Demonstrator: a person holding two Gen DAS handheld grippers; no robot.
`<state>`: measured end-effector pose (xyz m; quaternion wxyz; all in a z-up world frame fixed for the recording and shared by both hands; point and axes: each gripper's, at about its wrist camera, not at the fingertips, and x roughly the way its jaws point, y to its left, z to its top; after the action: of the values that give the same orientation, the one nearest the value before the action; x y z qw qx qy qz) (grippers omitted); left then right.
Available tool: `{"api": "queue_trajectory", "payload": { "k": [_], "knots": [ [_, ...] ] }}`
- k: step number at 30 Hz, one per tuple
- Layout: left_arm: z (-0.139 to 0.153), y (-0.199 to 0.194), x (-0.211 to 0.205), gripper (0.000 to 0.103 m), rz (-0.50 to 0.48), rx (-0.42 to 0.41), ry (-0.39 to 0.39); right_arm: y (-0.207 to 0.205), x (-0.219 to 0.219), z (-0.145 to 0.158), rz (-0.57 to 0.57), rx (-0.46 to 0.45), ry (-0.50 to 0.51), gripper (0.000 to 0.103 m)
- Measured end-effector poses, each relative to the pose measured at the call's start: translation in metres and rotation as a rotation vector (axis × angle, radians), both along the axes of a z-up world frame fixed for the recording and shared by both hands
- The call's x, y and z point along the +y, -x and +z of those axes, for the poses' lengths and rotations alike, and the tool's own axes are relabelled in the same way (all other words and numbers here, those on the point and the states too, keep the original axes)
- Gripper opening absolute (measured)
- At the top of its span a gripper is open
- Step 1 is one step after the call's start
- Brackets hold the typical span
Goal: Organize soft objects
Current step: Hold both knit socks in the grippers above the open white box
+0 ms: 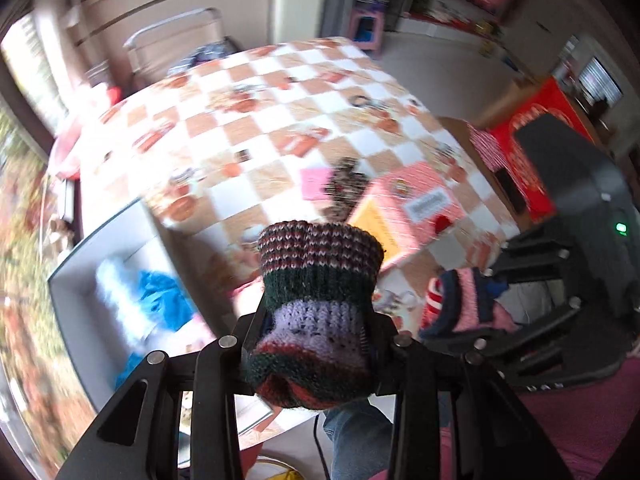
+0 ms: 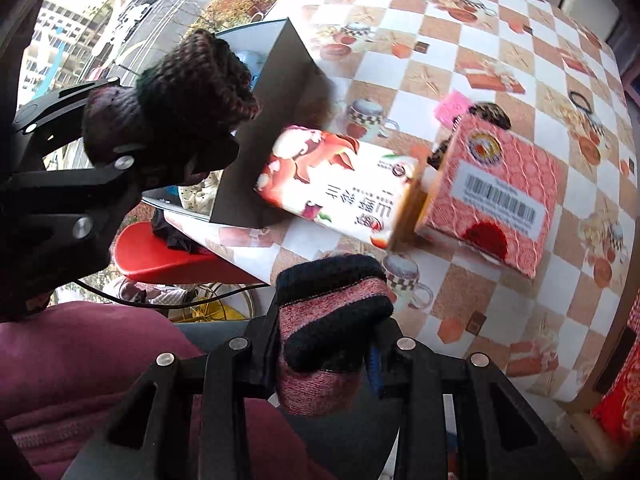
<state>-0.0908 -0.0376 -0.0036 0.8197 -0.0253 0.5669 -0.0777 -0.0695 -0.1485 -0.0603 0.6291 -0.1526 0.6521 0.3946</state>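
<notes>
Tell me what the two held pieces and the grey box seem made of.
Striped piece: knitted yarn, matte, visible ribbed stitches.
Pink-and-black piece: finer knit fabric, probably a sock.
Grey box: likely cardboard or thin board; flat, matte, sharp-edged walls.

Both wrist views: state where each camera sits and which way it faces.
Left wrist: on the left gripper, facing steeply down past its striped knit piece at the checkered table and grey box; a jeans-clad leg shows below.
Right wrist: on the right gripper, facing down past its pink-and-black sock at two cartons; a maroon sleeve shows.
Shared: each sees the other gripper, the table, the grey box, the pink carton.
</notes>
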Motion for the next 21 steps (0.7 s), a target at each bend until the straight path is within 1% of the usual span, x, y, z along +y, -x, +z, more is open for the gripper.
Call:
{"api": "queue_trajectory", "payload": {
  "k": [3, 7, 14, 21],
  "knots": [
    [-0.003, 0.006, 0.026, 0.04, 0.112, -0.003, 0.013, 0.0, 0.024, 0.009, 0.058, -0.022, -0.01, 0.035],
    [-0.007, 0.017, 0.056, 0.04, 0.226, -0.006, 0.017, 0.002, 0.055, 0.016, 0.13, -0.039, -0.016, 0.035],
    [-0.016, 0.041, 0.096, 0.04, 0.392, 0.003, 0.031, 0.013, 0.1, 0.023, 0.254, -0.058, -0.017, 0.035],
    [-0.022, 0.066, 0.126, 0.04, 0.53, 0.008, 0.029, 0.023, 0.138, 0.032, 0.336, -0.076, -0.035, 0.035]
  ]
}}
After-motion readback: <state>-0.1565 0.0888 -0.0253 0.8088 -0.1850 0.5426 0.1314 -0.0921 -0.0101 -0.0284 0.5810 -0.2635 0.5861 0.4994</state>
